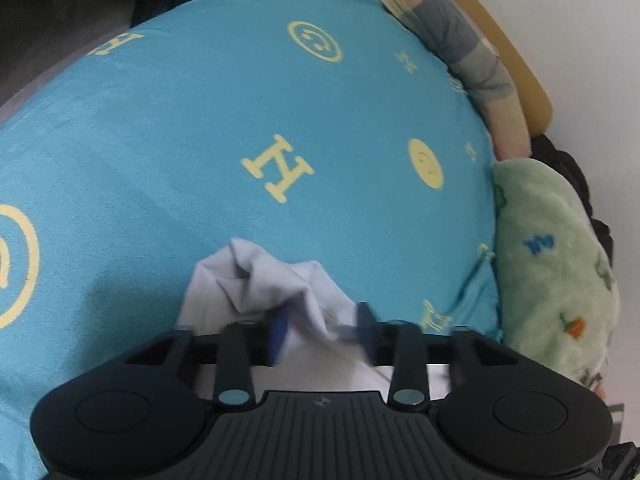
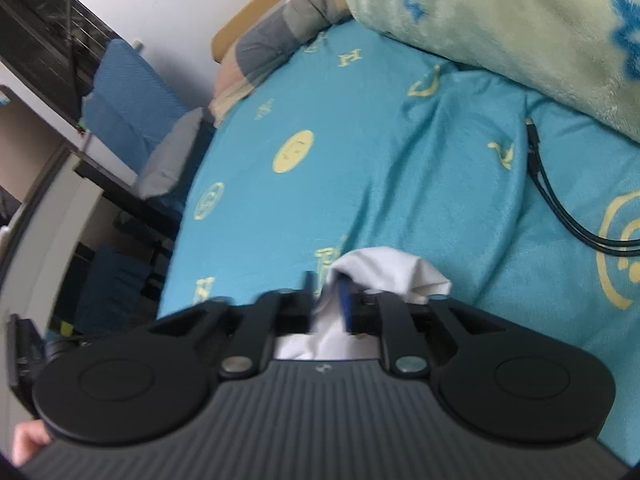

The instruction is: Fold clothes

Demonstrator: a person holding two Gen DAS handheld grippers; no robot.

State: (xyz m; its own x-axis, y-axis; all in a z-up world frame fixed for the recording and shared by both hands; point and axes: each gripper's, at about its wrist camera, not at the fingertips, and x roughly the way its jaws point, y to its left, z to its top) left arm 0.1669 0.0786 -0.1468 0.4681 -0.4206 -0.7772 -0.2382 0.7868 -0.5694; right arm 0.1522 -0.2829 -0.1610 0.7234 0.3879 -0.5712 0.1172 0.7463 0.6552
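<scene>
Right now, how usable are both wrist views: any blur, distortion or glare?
Left wrist: fisheye bows the blue bedsheet into a dome; the gripper's blue fingertips smear against the white garment; the far prints stay sharp. Right wrist: same bowing, motion blur on the furniture at left and on the green fleece blanket. Soft, even light, no glare in either.

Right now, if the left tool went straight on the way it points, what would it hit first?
The bunched white garment lying between the left tool's fingers. Past that, only the blue bedsheet; the pillows at the headboard look farther off, though depth is unclear.
</scene>
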